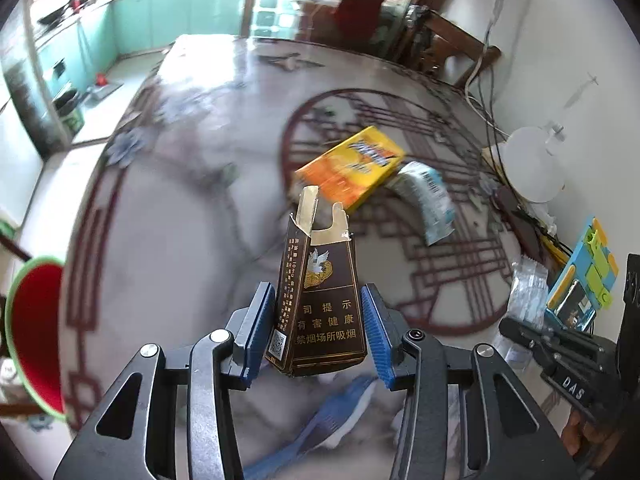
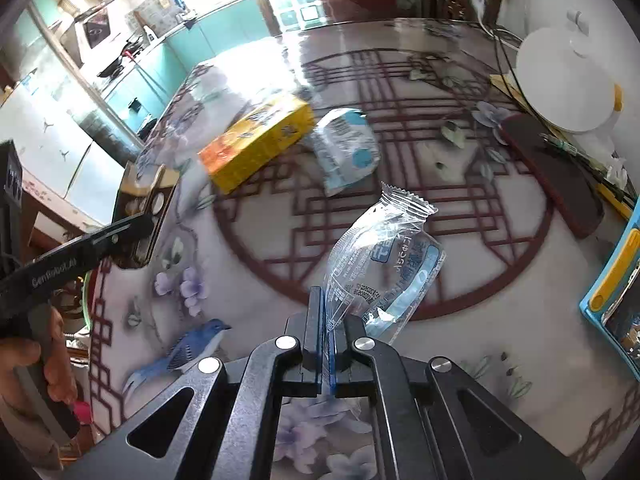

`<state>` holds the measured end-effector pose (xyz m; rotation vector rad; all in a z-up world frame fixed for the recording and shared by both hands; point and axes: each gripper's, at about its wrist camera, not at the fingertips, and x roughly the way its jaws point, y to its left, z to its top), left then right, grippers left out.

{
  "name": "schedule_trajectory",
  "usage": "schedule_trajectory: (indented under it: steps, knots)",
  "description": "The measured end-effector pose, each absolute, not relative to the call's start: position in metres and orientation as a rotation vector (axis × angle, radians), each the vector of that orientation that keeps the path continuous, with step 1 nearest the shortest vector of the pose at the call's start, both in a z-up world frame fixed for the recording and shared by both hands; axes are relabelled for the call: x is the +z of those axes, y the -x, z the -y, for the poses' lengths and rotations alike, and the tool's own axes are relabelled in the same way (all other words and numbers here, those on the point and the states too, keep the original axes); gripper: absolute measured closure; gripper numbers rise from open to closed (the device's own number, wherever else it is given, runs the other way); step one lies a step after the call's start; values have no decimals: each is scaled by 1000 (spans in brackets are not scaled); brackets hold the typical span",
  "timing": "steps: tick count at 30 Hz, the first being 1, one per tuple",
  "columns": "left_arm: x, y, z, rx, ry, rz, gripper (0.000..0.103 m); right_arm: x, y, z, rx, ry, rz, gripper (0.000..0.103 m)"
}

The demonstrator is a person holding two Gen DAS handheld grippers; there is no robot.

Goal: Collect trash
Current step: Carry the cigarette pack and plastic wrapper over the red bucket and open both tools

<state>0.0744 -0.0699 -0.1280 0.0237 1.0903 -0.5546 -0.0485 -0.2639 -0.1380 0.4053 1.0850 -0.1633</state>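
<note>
- My left tool [image 1: 318,326] has the brown cigarette pack [image 1: 320,304] upright between its blue pads; the near pad looks to touch the pack, the far one shows a sliver of gap, so I judge it a light pinch, possibly just loosening.
- My right tool [image 2: 325,320] is pressed together on the edge of a clear plastic wrapper [image 2: 380,268], which sticks up off the counter [image 2: 480,320].
- Step in hand, as I read it: both pieces are lifted and due for the bin. A red container with a green rim [image 1: 34,336] sits at the counter's left edge, near the left tool; I take it for the trash bin but cannot be sure.
- Next move calls for carrying the pack over that rim, then spreading the tool, then bringing the flimsy wrapper across without it slipping.
- Count of trash in sight: one cigarette pack, one clear wrapper, one yellow-orange box [image 2: 260,142], one white-and-blue packet [image 2: 346,146]. The last two lie touching mid-counter, uncollected.
</note>
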Motion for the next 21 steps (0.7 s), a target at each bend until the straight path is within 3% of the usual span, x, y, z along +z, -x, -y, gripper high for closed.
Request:
schedule_trajectory:
  steps: [21]
  knots:
    - [-111,-68,-52,-473,43,-1041,60,-99,24,157,-86,-269,-1037,102]
